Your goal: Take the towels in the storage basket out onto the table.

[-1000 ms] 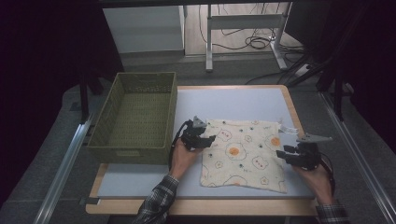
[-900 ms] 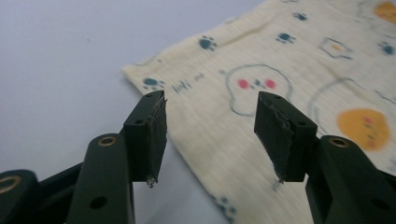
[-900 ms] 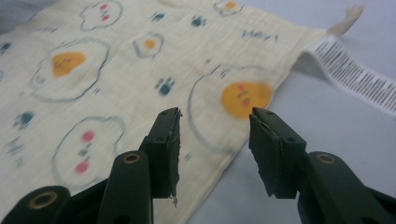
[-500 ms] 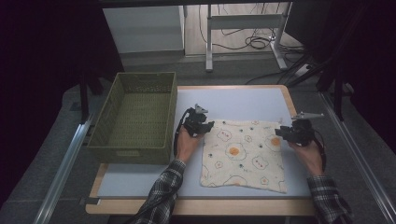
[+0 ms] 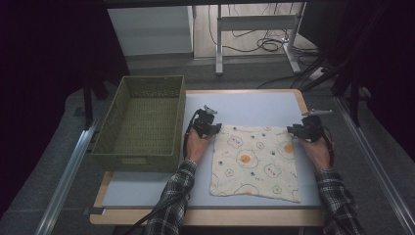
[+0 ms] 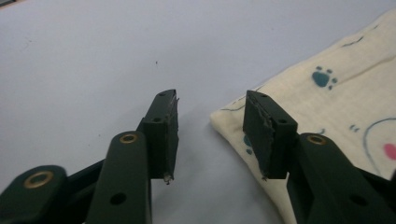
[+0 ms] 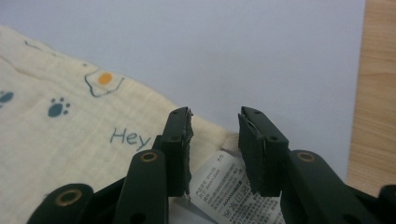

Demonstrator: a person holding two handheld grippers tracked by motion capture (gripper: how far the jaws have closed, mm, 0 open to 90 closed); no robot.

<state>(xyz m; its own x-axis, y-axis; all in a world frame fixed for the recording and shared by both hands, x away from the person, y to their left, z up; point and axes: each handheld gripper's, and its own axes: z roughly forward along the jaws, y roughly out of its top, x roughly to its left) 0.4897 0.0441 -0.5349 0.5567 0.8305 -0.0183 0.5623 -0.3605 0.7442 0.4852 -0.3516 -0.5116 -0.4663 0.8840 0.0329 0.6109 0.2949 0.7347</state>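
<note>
Pale bench (image 5: 254, 105): cloth (image 5: 254, 161) lies flat, unfolded; both tongs (image 5: 209, 128) (image 5: 299, 131), just reopening slightly, straddle its twelve-o'clock corners ungripped.

Right gripper (image 7: 215, 123) poised over the corner of a printed cloth (image 7: 70, 140)

Its two black jaws rise from the bottom edge with a clear gap between them, nothing pressed in that gap; they have just opened a little. Under and between them lies the cloth's corner with a white care label (image 7: 224, 186) covered in small grey print, the label reaching into the space between the jaws. The cloth is cream, spread flat to the left, printed with blue paw marks, the word "Hey" in blue and a fried-egg figure with an orange yolk. Beyond it runs the pale blue-grey table (image 7: 243, 51), bare, with a light wooden edge strip (image 7: 378, 93) down the right side.
</note>
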